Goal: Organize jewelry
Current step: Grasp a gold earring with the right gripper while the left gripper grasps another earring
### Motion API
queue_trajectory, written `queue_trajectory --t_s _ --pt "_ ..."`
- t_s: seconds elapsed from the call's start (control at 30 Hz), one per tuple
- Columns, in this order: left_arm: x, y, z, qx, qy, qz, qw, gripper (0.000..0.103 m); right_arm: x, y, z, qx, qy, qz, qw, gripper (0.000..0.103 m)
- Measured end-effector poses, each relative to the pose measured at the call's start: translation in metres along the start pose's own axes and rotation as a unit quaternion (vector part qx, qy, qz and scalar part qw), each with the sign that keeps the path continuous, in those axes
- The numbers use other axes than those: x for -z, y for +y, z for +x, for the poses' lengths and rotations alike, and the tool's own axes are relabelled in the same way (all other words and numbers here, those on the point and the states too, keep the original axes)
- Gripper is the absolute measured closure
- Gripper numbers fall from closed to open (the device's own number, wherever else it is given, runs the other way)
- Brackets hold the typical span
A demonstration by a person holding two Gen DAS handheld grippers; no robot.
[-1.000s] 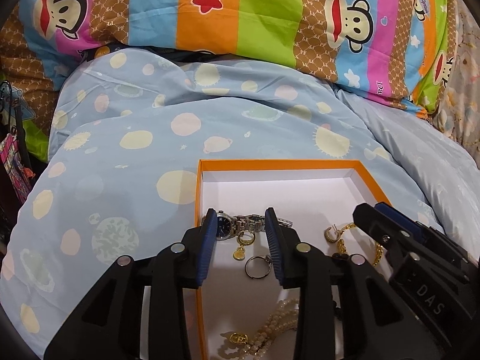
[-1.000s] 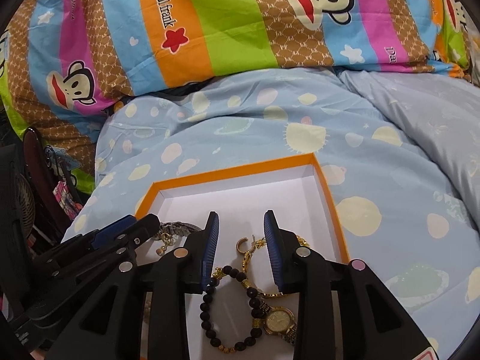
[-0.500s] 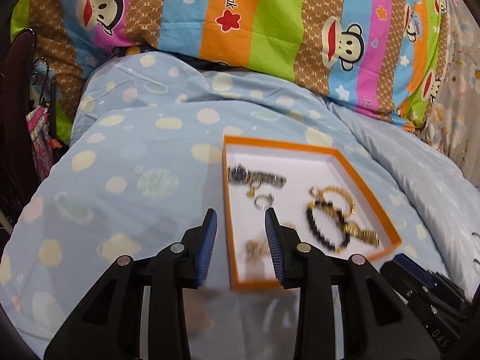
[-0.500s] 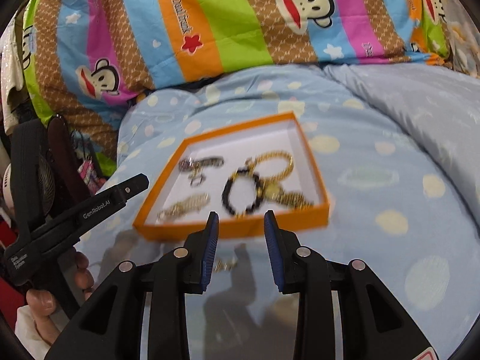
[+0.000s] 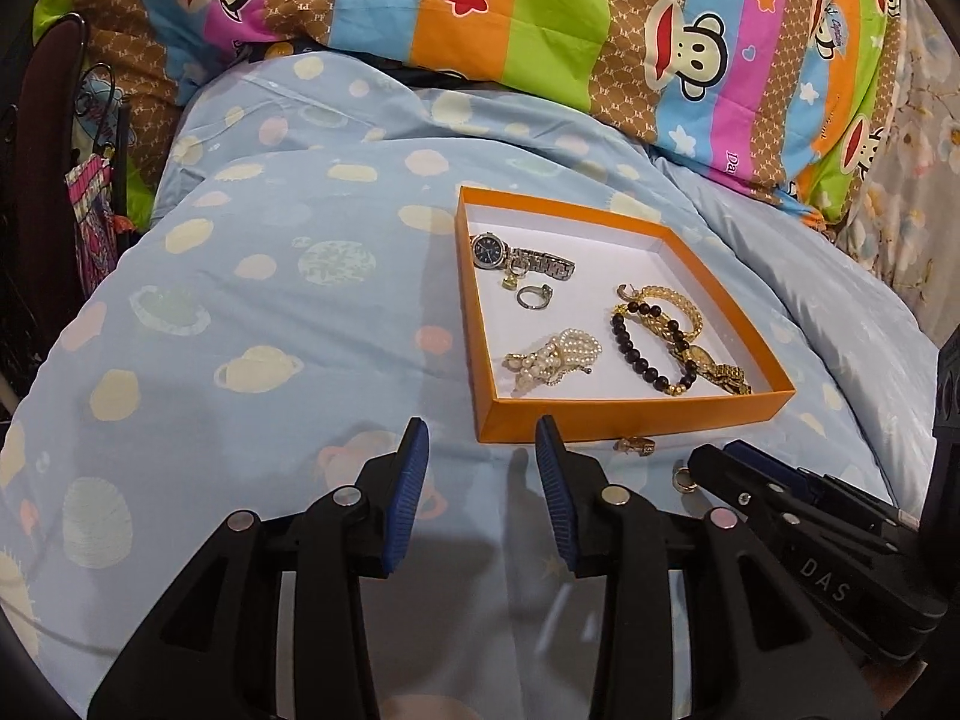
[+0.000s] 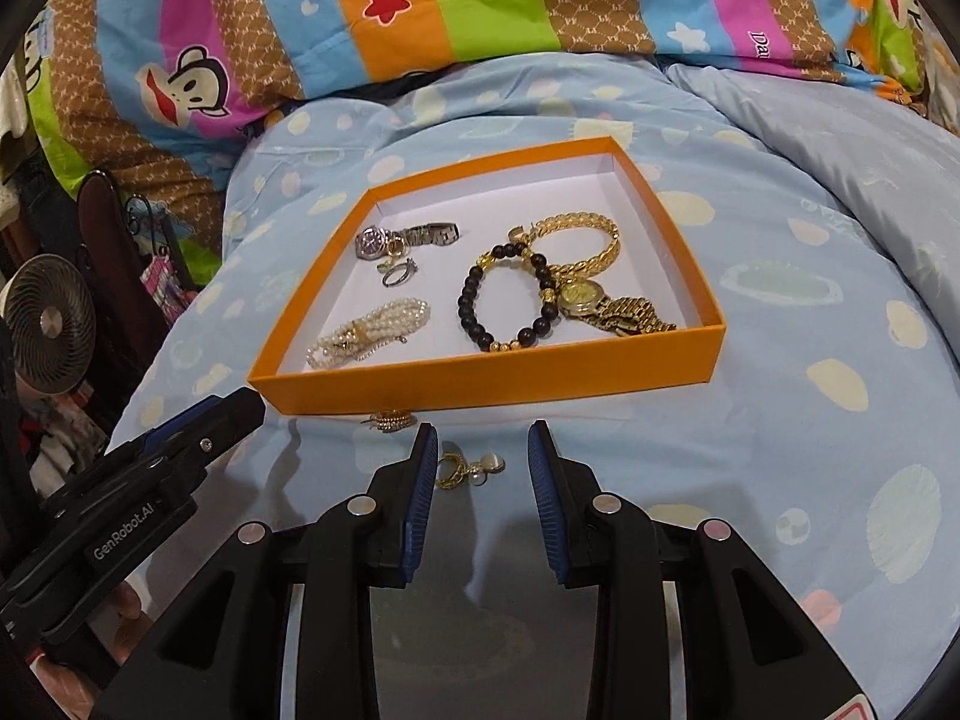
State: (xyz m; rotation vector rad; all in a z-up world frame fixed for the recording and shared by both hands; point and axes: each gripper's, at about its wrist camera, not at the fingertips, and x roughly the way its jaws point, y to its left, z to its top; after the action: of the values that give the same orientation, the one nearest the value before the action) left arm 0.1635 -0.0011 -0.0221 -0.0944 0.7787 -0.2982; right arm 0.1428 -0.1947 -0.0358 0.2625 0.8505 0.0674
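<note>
Hovering over a bed with a blue spotted duvet (image 6: 780,276), both grippers empty: left gripper (image 5: 482,468) with jaws opening on nothing, right gripper (image 6: 482,468) parted and released just above a gold-and-pearl earring (image 6: 468,469) on the cover. Judged step: gathering stray pieces into the orange tray (image 6: 480,381). Next move likely calls for lowering onto that earring and pinching gently. Inside tray: two watches, silver (image 6: 402,238) and gold (image 6: 600,303); one black bead bracelet (image 6: 474,312); one gold chain bracelet (image 6: 591,240); one pearl bracelet (image 6: 372,333); one ring (image 6: 397,275). Outside tray: two small pieces, the second gold piece (image 6: 391,419) touching the tray's front wall.
</note>
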Motion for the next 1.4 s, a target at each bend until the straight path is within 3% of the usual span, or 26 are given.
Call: queue_trajectory --t_s 0.2,0.37,0.7,0.9,1.17,1.2,1.3,1.4 --pt "0.000 0.005 0.005 0.004 0.014 -0.011 0.9998 0.067 0.000 0.014 0.008 0.022 0.018 -0.032 0.999 0.072" --pt "0.000 0.005 0.005 0.006 0.016 -0.012 0.9998 0.067 0.001 0.016 0.007 0.033 0.018 -0.041 0.998 0.081" --pt "-0.002 -0.026 0.008 0.024 0.020 0.023 0.9992 0.067 0.016 -0.010 -0.022 0.029 -0.009 0.006 1.000 0.081" --pt "0.000 -0.060 0.030 0.030 0.053 0.039 0.9973 0.067 0.028 -0.032 -0.038 0.028 -0.016 0.040 0.999 0.081" --pt "-0.001 -0.059 0.042 0.021 0.064 0.020 0.9975 0.068 0.030 -0.041 -0.037 0.009 -0.011 0.063 0.998 0.081" --pt "-0.001 -0.059 0.042 0.019 0.063 0.022 0.9976 0.069 0.030 -0.042 -0.036 0.007 -0.009 0.065 0.998 0.081" --pt "0.000 -0.058 0.042 0.022 0.064 0.023 0.9974 0.086 0.030 -0.043 -0.035 0.005 -0.008 0.068 0.998 0.081" --pt "0.000 -0.057 0.041 0.024 0.063 0.021 0.9975 0.086 0.030 -0.043 -0.035 0.006 -0.007 0.068 0.998 0.081"
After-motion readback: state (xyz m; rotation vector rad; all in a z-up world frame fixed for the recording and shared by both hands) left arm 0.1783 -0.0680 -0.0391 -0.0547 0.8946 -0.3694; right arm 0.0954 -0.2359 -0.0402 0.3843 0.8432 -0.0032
